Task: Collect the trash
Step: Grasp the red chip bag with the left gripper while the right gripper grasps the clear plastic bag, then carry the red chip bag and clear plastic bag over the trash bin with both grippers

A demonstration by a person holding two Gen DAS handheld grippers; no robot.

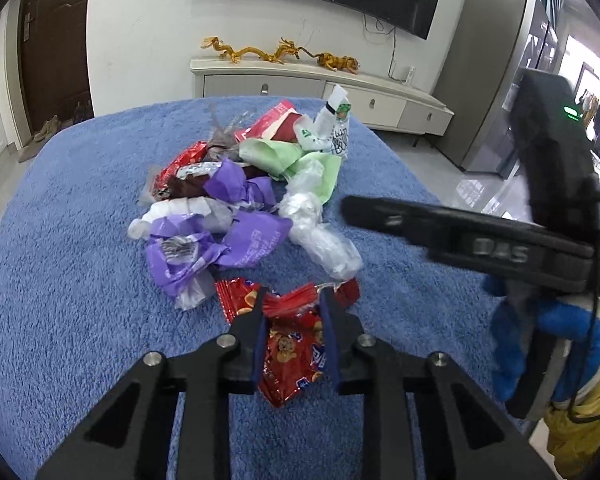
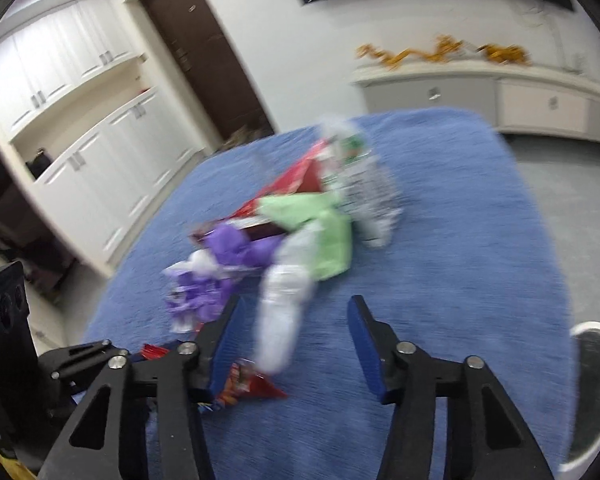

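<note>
- My left claw (image 1: 294, 300) is clamped on a red snack wrapper (image 1: 296, 352); both blue pads pinch its crumpled middle, and the rest of it lies on the blue towel-covered bench (image 1: 80, 240) just under the fingers.
- My right claw (image 2: 294, 320) has its jaws apart with nothing pressed between them. The view is blurred, yet I can see a gap on either side of the clear plastic bag (image 2: 284, 312) that lies between the pads.
- From the left wrist camera, the right claw's body (image 1: 460, 236) comes in from 3 o'clock, its tip near the clear plastic bag (image 1: 320, 232).
- The trash pile sits at 12 o'clock from the left claw: purple wrappers (image 1: 204, 248) closest, at about 11 o'clock; a light green bag (image 1: 296, 160) behind; a red carton (image 1: 272, 124) and a white printed bag (image 1: 332, 132) at the far end.
- More red foil wrappers (image 1: 184, 160) lie on the pile's 10 o'clock side.
- From the right wrist camera, a white-rimmed container (image 2: 592, 392) shows at 4 o'clock, beyond the bench edge; its inside is dark and I cannot tell what it holds.
- The red snack wrapper (image 2: 244, 384) shows at the right claw's 7 o'clock, with the left claw beside it.
</note>
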